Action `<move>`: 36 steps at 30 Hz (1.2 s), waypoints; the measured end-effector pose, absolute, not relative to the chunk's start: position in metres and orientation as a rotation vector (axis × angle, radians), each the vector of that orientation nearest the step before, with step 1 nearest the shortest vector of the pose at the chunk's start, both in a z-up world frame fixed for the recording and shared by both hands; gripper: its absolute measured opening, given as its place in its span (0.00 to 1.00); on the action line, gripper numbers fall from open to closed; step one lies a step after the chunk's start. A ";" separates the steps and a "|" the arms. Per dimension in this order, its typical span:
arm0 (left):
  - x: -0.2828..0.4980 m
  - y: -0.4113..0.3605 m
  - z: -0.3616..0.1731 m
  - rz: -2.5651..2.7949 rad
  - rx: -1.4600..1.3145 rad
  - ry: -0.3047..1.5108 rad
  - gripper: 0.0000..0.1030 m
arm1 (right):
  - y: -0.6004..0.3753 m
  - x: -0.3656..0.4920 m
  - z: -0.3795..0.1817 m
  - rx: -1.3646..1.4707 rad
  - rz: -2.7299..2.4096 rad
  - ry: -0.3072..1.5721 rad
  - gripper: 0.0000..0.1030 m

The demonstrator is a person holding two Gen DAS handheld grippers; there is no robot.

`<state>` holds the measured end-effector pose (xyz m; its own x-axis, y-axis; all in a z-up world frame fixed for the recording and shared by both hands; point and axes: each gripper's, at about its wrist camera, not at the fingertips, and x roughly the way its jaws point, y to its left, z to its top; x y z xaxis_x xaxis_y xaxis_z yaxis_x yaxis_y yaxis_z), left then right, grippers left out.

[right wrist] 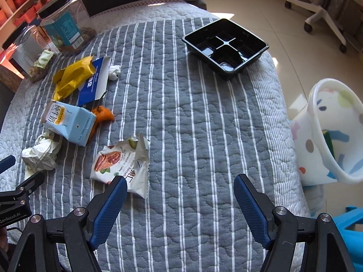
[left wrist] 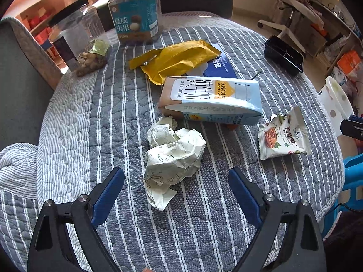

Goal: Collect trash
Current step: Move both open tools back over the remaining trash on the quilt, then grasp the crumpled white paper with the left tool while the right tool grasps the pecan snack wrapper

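A round table [right wrist: 204, 124] under a grey striped quilted cover carries the whole job, and beside its right edge, off the table, stands a white spotted bin [right wrist: 333, 136] that looks like the place the rubbish is meant to go. On the table's far side sit two clear jars with black lids [left wrist: 133, 13], which seem to be keepers rather than rubbish, and a black plastic tray [right wrist: 226, 45] lies empty near the edge by the bin. The litter is bunched on the other half: a milk carton [left wrist: 211, 99] lying on its side, a yellow wrapper [left wrist: 174, 59] over a blue box flap [right wrist: 95, 81], a scrap of orange peel [right wrist: 103, 114] against the carton, a torn snack packet [right wrist: 122, 165] and a crumpled paper ball [left wrist: 174, 156]. The left gripper [left wrist: 176, 195] hangs over the paper ball with its jaws spread wide and nothing gripped; the paper's near end lies between the fingers. The right gripper [right wrist: 180, 201] is likewise wide and empty, its left finger just over the snack packet's corner. This looks like the reach before a first pick: next, each should drop, straddle its piece and close.
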<state>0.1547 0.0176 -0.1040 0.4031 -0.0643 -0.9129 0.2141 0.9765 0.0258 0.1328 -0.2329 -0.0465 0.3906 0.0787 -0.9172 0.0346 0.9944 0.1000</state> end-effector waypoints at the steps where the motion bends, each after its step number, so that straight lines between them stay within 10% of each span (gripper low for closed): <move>1: 0.158 0.018 -0.107 -0.176 0.143 1.150 0.87 | -0.231 0.134 -0.048 0.105 0.030 1.175 0.79; 14: 0.177 0.018 -0.121 -0.184 0.175 1.148 0.47 | -0.212 0.148 -0.064 0.094 0.043 1.220 0.79; 30: 0.149 0.019 -0.070 -0.232 0.147 1.083 0.45 | -0.189 0.164 -0.092 0.076 0.066 1.283 0.78; 36: 0.143 0.022 -0.062 -0.235 0.135 1.072 0.45 | -0.182 0.170 -0.105 0.086 0.088 1.312 0.58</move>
